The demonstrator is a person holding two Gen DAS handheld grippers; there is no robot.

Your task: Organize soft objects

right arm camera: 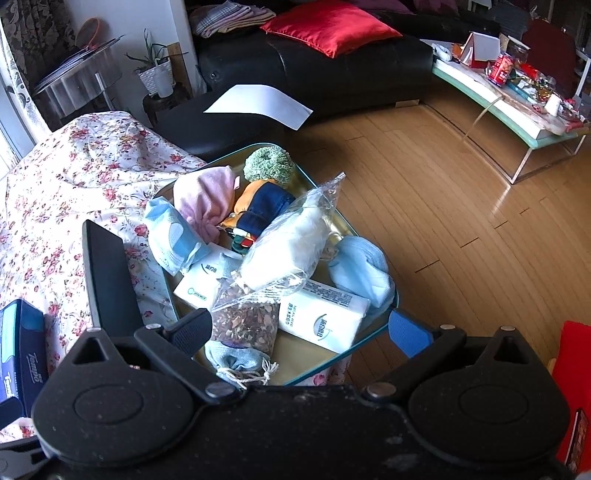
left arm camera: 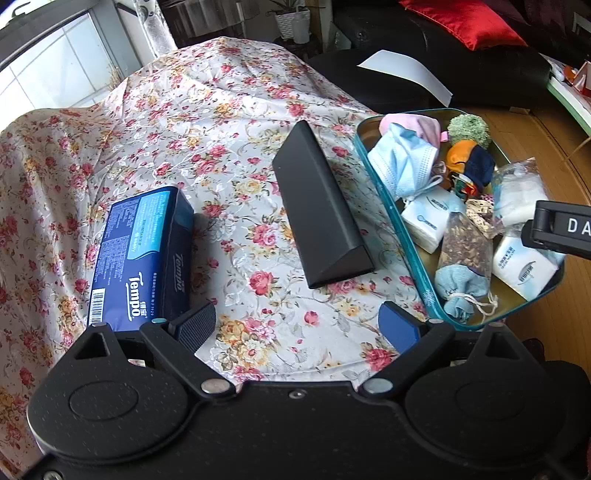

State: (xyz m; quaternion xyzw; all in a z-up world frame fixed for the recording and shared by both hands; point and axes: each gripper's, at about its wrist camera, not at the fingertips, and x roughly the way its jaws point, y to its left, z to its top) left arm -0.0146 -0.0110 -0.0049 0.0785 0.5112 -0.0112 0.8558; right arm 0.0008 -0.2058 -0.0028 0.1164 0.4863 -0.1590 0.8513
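Observation:
A teal-rimmed tin tray [right arm camera: 306, 363] holds soft items: a pink cloth [right arm camera: 207, 199], a face mask [right arm camera: 173, 236], a green scrunchie [right arm camera: 269, 164], a clear bag of white stuffing [right arm camera: 291, 240], white tissue packs [right arm camera: 325, 317] and a dried-flower sachet [right arm camera: 247, 321]. My right gripper [right arm camera: 301, 332] hovers open over the tray's near end, its pads touching nothing. My left gripper [left arm camera: 297, 325] stands open above the floral cloth [left arm camera: 207, 122], empty. A blue Tempo tissue box [left arm camera: 144, 251] lies beside its left finger. The tray [left arm camera: 394, 221] sits at its right.
A black triangular case [left arm camera: 321, 206] lies on the cloth between the tissue box and the tray. Behind stand a black sofa [right arm camera: 332, 70] with a red cushion [right arm camera: 328, 26] and a white sheet of paper [right arm camera: 258, 103]. Wooden floor [right arm camera: 443, 206] and a cluttered low table [right arm camera: 517, 110] lie to the right.

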